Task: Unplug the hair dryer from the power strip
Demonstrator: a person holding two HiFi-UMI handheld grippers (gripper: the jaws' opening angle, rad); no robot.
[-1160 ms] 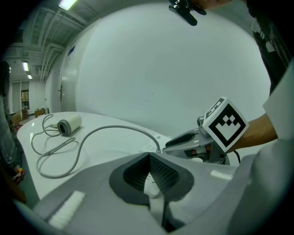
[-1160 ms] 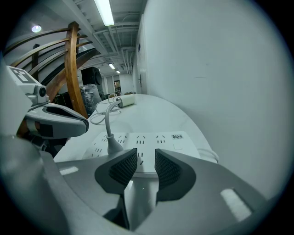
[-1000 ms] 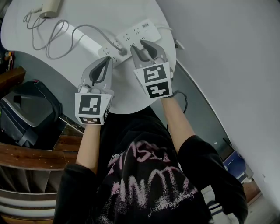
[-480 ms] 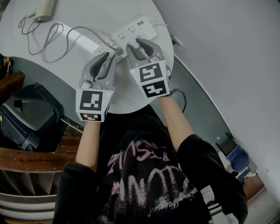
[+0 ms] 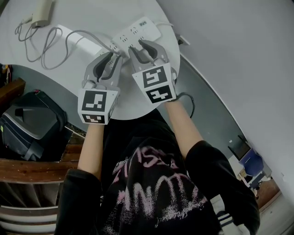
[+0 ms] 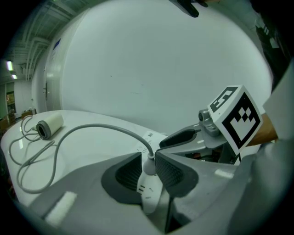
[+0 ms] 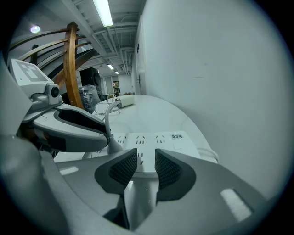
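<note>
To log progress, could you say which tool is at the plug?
The left tool: its jaws hold the plug; the right tool's jaws are empty.

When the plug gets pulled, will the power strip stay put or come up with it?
The power strip looks like a slim, light plastic bar lying loose on the smooth table, so it would probably lift or slide with the plug that the left gripper clamps. The right gripper, open above it, could likely pin it.

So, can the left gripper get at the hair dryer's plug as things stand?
Probably yes: the plug sits between the jaws of the left gripper, which look closed on it; the right gripper alongside isn't blocking.
</note>
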